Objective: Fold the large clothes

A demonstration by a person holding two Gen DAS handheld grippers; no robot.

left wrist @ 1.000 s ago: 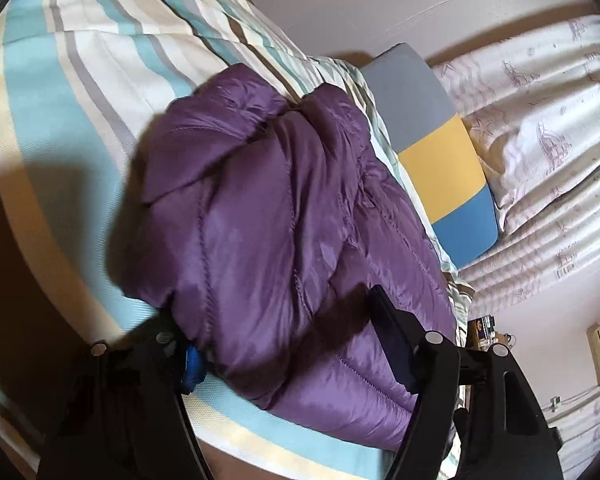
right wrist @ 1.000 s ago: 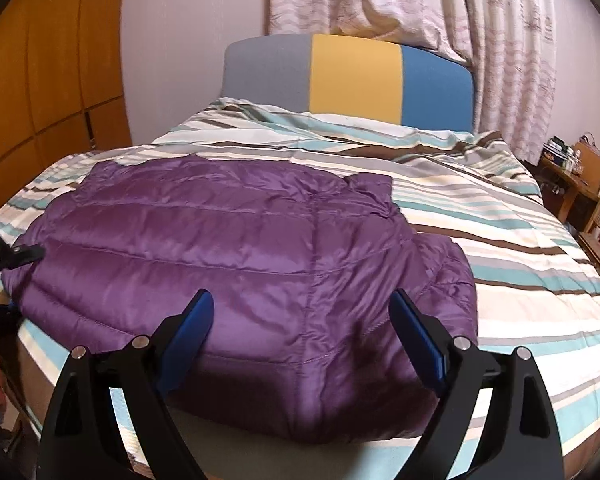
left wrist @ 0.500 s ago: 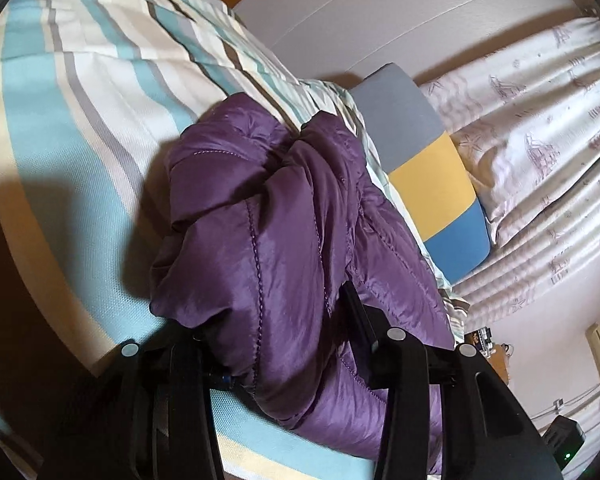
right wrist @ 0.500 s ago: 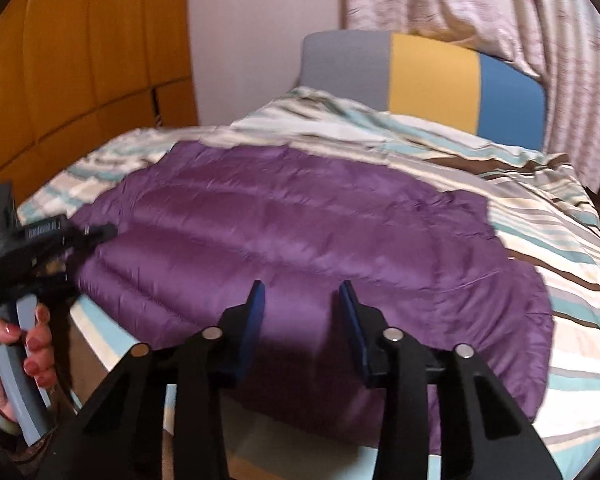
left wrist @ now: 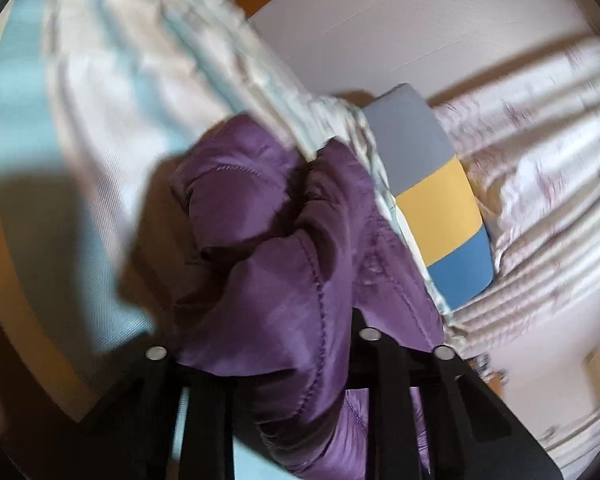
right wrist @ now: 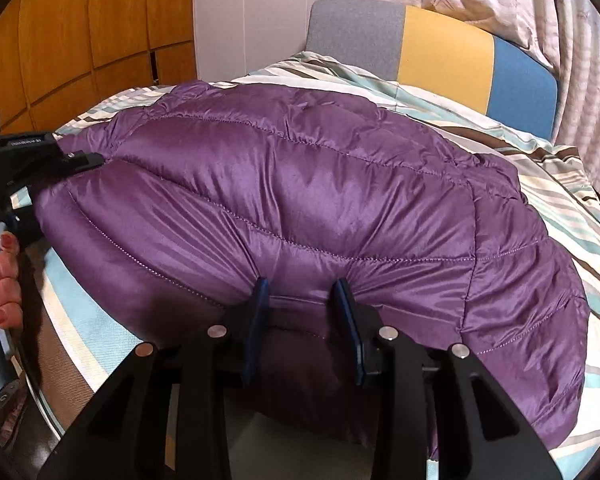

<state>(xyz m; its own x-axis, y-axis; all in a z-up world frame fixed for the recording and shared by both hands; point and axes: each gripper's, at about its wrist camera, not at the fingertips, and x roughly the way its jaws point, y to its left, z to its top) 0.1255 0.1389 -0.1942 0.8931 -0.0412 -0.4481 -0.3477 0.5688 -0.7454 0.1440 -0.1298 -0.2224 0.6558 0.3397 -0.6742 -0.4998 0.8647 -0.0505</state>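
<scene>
One purple quilted jacket [right wrist: 300, 208] spread across the striped bed [right wrist: 572, 216], near hem towards the foot. Right gripper [right wrist: 300, 300] narrowed onto a pinch of that hem, fabric bunched between its blue pads, presumably to lift the edge for a fold. Left gripper [left wrist: 260, 360] closing on the jacket's side corner, purple cloth filling the gap; blurred there, so probably pressing already. Two grippers, two grip points, likely to keep the edge level. One tricolour headboard [right wrist: 440, 52] behind

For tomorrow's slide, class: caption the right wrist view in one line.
Right claw pinches the near edge of a purple puffer jacket on a striped bed; left claw grips its far-left corner.
</scene>
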